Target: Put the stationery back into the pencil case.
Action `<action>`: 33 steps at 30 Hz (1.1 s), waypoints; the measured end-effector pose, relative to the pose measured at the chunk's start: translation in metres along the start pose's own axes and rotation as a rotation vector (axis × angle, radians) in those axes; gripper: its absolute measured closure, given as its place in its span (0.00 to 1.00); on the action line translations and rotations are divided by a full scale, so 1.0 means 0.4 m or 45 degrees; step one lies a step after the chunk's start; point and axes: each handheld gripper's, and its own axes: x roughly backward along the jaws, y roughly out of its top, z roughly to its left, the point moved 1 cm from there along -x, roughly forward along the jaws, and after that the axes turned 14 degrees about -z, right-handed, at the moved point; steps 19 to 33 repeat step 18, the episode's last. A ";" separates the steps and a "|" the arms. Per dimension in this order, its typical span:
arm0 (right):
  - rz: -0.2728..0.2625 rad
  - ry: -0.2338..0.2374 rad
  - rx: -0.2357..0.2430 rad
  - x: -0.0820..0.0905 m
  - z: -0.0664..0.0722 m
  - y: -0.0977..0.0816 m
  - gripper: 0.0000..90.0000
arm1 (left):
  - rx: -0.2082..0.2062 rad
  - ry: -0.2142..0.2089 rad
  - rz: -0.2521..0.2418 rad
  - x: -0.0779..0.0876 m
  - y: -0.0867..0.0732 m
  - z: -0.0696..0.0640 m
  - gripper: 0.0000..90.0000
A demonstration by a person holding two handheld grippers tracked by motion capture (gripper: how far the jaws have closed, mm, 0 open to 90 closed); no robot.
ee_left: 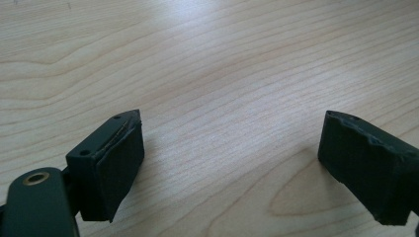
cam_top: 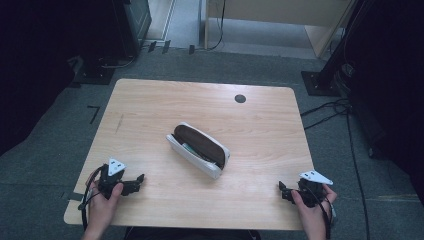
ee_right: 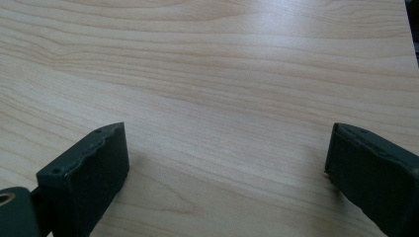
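A pouch point(cam_top: 198, 149) is lying near the middle of the table point(cam_top: 150, 100), set on a slant, with its mouth gaping upward and small items sitting inside it. The left gripper point(cam_top: 139, 180) is resting near the table's front left corner, and the pouch is lying ahead of it and off to its right, well apart. The right gripper point(cam_top: 283, 192) is sitting near the front right corner, with the pouch lying ahead of it and to its left, also well apart. The pouch is thus lying between the two grippers and farther back. A round hole point(cam_top: 240, 98) is sitting behind the pouch, near the table's far edge. Bare tabletop point(ee_left: 222, 123) is lying between the left gripper's spread jaws, and bare tabletop point(ee_right: 222, 138) is likewise lying between the right gripper's.

Open pencil case point(cam_top: 198, 149) (white, mid-table).
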 end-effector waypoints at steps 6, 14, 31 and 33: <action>-0.051 -0.008 -0.003 0.001 0.008 0.004 0.22 | 0.000 0.002 0.002 0.000 0.000 0.000 0.11; -0.024 -0.055 -0.030 -0.010 0.020 0.008 0.11 | -0.011 -0.012 0.004 0.000 0.000 -0.001 0.11; -0.025 -0.056 -0.030 -0.010 0.020 0.008 0.11 | -0.011 -0.014 0.003 0.002 -0.001 -0.007 0.11; -0.025 -0.056 -0.030 -0.010 0.020 0.008 0.11 | -0.011 -0.014 0.003 0.002 -0.001 -0.007 0.11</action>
